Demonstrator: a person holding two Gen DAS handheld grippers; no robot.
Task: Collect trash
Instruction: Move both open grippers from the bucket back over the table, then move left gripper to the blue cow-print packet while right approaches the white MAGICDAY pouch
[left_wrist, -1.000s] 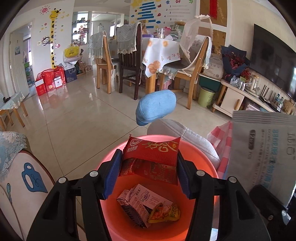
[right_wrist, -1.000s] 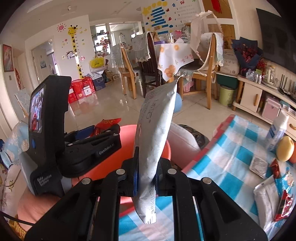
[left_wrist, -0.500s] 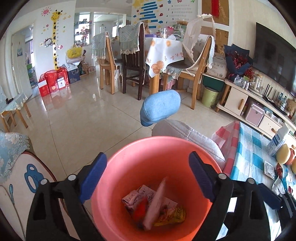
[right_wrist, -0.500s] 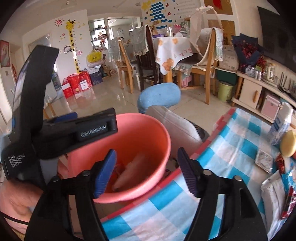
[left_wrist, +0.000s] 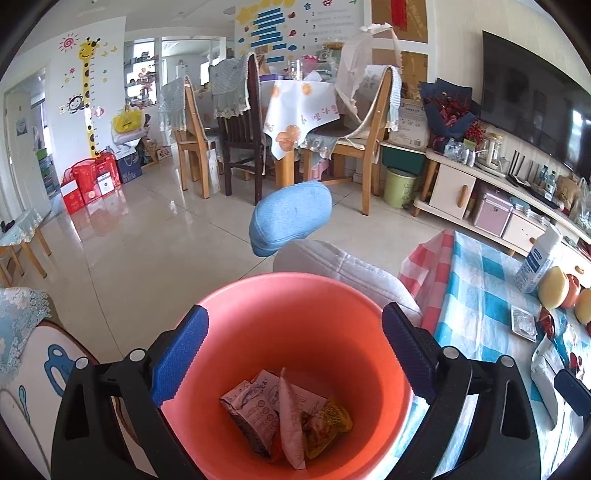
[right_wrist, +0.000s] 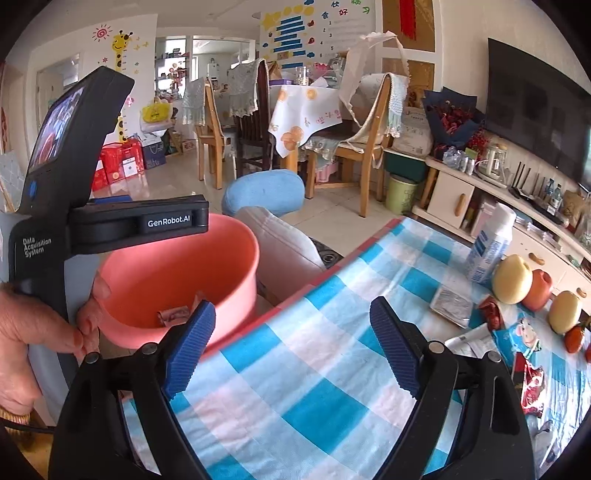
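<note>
Left tongs (left_wrist: 295, 354) spread wide over orange bucket (left_wrist: 295, 295), wrappers (left_wrist: 284, 417) heaped inside. Right tongs (right_wrist: 291, 339) wide, empty, above checkered tabletop (right_wrist: 332, 369); loose trash (right_wrist: 450, 301) at two o'clock.

1. The round salmon-pink plastic bucket (left_wrist: 295, 321) sits left of the table covered in a blue-and-white checked cloth (right_wrist: 332, 387), just beside its edge.
2. Crumpled snack wrappers (left_wrist: 284, 417) lie in the bucket's bottom.
3. A white-and-blue carton (right_wrist: 487, 243), round yellow and red fruits (right_wrist: 511, 278) and flat foil packets (right_wrist: 450, 301) lie on the table's far right part.
4. A blue padded cushion (left_wrist: 290, 218) stands behind the bucket.
</note>
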